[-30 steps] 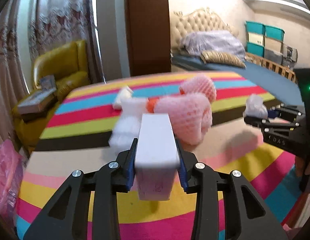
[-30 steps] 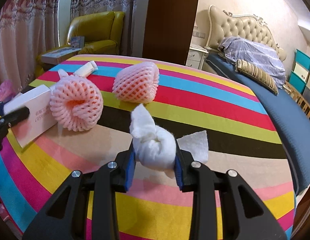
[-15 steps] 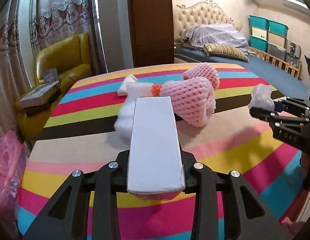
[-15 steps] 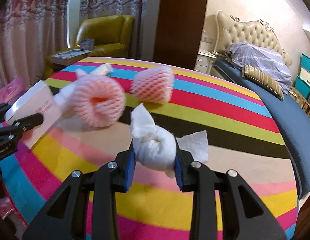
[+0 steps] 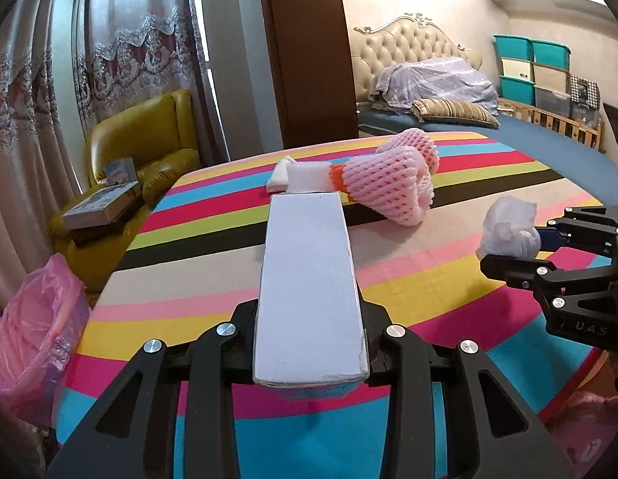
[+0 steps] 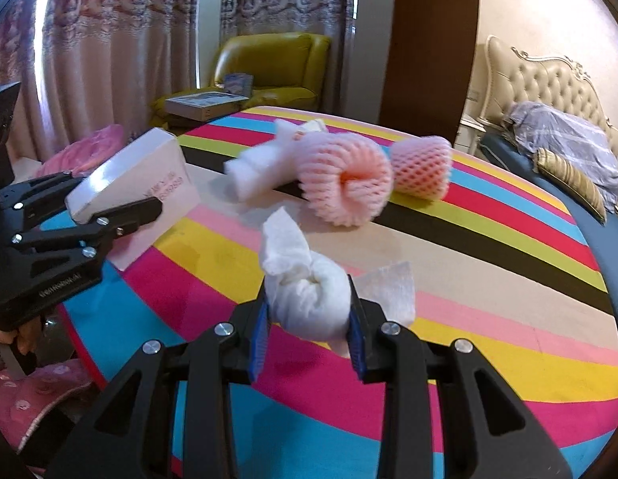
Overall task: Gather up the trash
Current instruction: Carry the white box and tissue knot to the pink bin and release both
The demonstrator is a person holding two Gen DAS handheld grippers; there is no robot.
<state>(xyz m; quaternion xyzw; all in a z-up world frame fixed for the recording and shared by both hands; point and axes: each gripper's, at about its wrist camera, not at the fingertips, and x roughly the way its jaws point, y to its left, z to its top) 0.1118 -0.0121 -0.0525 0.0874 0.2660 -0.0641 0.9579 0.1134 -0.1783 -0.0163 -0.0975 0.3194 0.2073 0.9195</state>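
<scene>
In the left wrist view my left tool [image 5: 309, 343] is clamped on the white box [image 5: 309, 279], raised over the striped surface [image 5: 428, 291]; next it must go to the pink-lined bin [image 5: 33, 335] at lower left. In the right wrist view my right tool [image 6: 307, 319] pinches the wadded tissue [image 6: 309, 299] at centre, bound likewise, while foam nets [image 6: 344, 183] lie uncollected.

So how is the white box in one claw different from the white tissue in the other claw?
The box is long, flat-sided and stiff with sharp corners; the tissue is a soft, crumpled, twisted wad. The box sticks far out past the left claw; the tissue is a small lump in the right claw. The box has print on one side; the tissue is plain. Both are white and held off the table.
</scene>
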